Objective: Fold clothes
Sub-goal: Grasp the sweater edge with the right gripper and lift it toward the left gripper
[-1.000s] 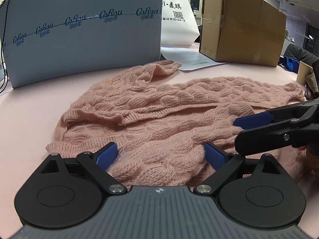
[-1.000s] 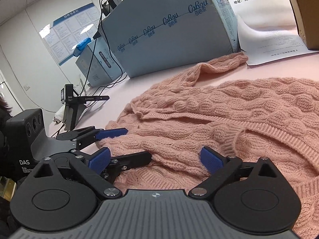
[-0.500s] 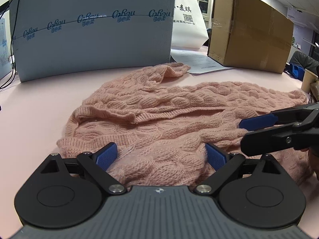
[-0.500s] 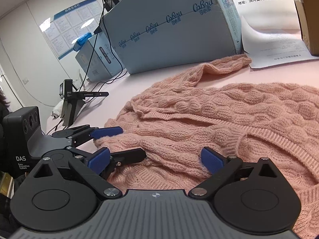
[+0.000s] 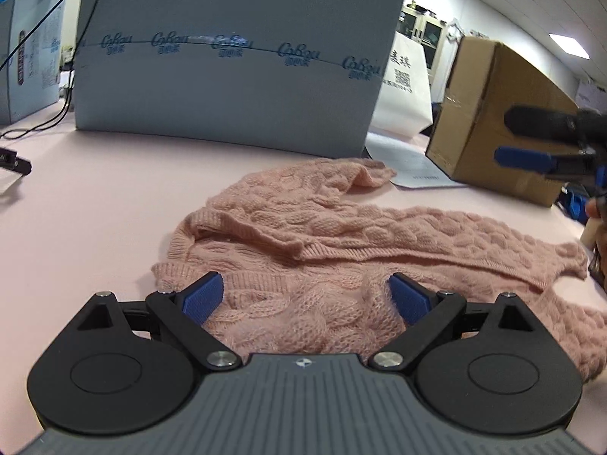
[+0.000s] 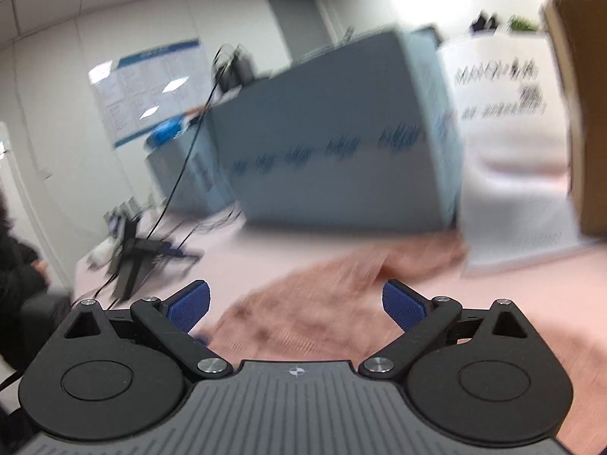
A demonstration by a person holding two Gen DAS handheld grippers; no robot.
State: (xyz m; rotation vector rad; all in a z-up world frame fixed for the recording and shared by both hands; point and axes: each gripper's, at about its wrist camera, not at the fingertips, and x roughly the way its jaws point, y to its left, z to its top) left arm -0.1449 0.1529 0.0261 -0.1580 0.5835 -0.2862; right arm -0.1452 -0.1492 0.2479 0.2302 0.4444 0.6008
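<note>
Pink tabletop (image 5: 95, 204) fills the near ground, office clutter behind. Left gripper (image 5: 305, 297) sits low at the near edge of a pink cable-knit sweater (image 5: 341, 235), jaws spread wide, blue pads (image 5: 201, 297) either side of the knit with nothing pinched; whether the pads touch the fabric is unclear. Sweater lies flat and rumpled across the table, hem nearest, a ribbed fold across the middle, one sleeve end (image 5: 364, 172) reaching toward the paper behind. Right gripper (image 6: 296, 307) is also wide open and empty, held above the table; its own view is heavily motion-blurred, sweater (image 6: 334, 295) only a pink smear below and ahead. In the left view the right gripper (image 5: 546, 144) shows at the right edge, raised well above the sweater, one blue pad visible, a bit of hand (image 5: 595, 212) under it. Beyond the sweater, a printed sheet of paper (image 5: 413, 167) lies flat, just beside a brown cardboard box (image 5: 493, 121). Big grey-blue box (image 5: 227, 57) with repeated blue logos stands upright at the back, a white bag (image 5: 406, 91) with printing between it and the cardboard box. Black cables (image 5: 38, 121) trail at far left.
</note>
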